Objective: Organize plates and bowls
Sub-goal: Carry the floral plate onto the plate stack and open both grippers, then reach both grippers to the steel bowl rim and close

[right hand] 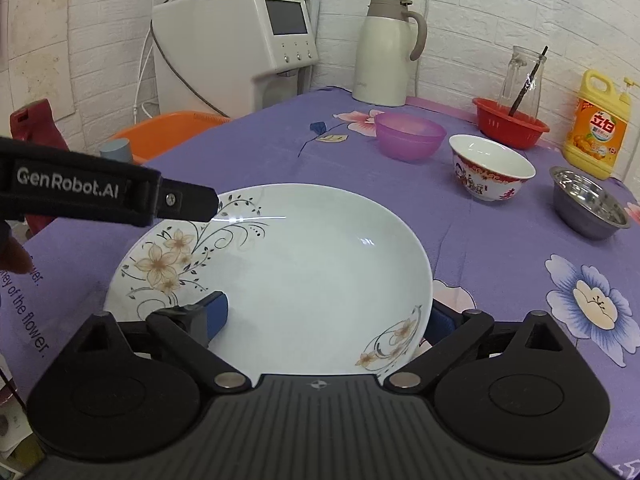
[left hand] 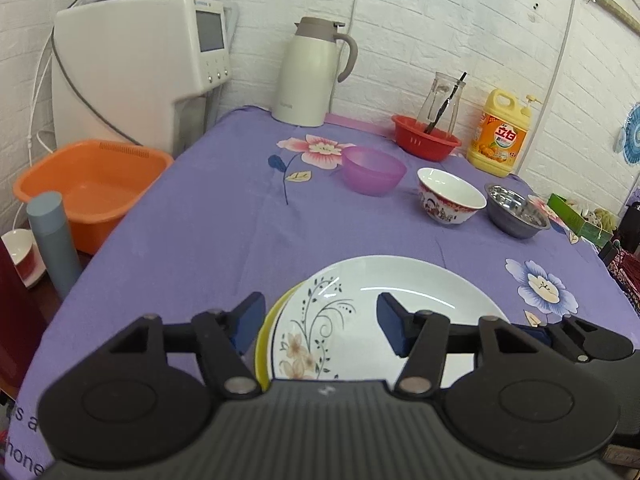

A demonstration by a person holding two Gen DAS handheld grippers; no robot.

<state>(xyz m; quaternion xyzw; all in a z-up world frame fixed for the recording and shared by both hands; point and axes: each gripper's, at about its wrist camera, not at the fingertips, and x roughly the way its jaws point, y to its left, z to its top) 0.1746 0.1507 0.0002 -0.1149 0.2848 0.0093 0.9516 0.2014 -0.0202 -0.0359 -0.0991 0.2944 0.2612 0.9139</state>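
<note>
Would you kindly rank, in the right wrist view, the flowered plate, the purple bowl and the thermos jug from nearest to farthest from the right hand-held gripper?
1. Flowered plate, at the right hand-held gripper, between its fingers.
2. Purple bowl, mid-table, ahead and slightly right.
3. Thermos jug, at the far edge by the wall.

Bare cloth (left hand: 224, 232) left of purple bowl (left hand: 373, 171) — bowls, red basket (left hand: 426, 143) crowd right

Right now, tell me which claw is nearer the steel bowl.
Right. The right claw straddles the white plate's near rim, on the side toward the steel bowl. The left claw hovers over the plate's left edge, farther from the bowl.
</note>
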